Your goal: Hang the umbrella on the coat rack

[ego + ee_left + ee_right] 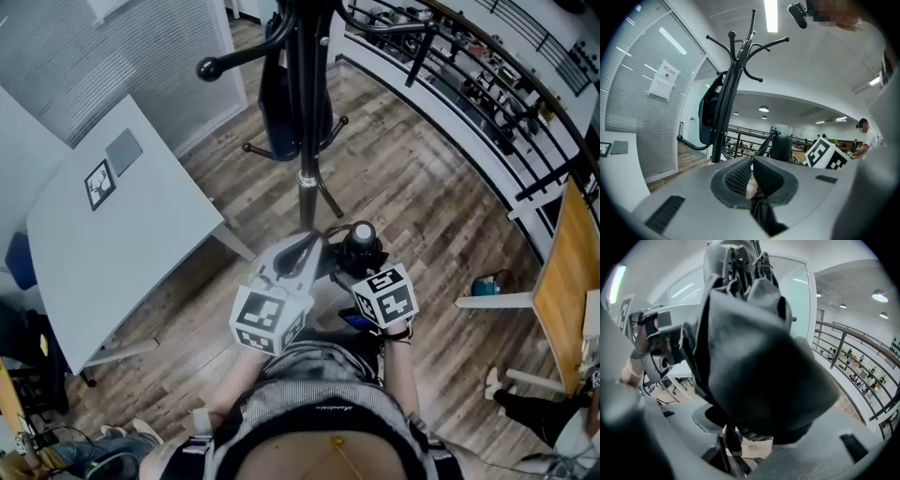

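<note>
The black coat rack [305,112] stands on the wood floor straight ahead of me, with curved hooks at its top [740,44] and a dark bag [277,103] on one hook. A folded black umbrella [361,242] is held upright close to my body, and my right gripper [364,262] is shut on it. Its dark fabric [754,348] fills the right gripper view. My left gripper [314,246] points at the umbrella's handle end [782,147]. Its jaws are shut on the thin black wrist strap [761,211], whose loop [765,144] rises toward the handle.
A white table [112,234] at the left carries a small framed picture [98,183] and a grey pad [124,150]. A black railing [487,103] curves along the right, with a wooden tabletop [562,281] below it. The rack's feet [328,197] spread over the floor.
</note>
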Demonstrator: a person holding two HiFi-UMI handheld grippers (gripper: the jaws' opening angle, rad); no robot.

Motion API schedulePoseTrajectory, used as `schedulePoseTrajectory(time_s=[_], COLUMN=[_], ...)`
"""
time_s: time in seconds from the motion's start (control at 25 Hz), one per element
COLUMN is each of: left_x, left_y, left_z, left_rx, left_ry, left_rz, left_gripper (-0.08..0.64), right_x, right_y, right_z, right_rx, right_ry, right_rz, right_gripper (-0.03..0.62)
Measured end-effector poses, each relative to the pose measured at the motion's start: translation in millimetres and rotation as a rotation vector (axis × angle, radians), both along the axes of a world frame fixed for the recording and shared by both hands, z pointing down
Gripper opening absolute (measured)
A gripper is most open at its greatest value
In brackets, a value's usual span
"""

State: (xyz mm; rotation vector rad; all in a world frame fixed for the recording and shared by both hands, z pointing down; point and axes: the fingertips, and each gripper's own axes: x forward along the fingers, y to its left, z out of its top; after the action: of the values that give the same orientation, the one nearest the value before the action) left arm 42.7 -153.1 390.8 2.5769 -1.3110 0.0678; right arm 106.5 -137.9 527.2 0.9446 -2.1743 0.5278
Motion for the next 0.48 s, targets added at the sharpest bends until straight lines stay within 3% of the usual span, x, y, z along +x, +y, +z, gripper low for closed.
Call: schedulePoseTrajectory(time_s=[0.48], left_x=[4.3], left_y=[4.7], left_z=[0.3], left_rx=[0.004], left_ry=[-0.001], left_rz=[-0.055], left_gripper=[0.014], right_x=[7.2], right_y=[-5.8], right_z=[5.6], right_rx=[-0.006], right_ry=[-0.003], right_rz=[-0.045], right_gripper=[0.256])
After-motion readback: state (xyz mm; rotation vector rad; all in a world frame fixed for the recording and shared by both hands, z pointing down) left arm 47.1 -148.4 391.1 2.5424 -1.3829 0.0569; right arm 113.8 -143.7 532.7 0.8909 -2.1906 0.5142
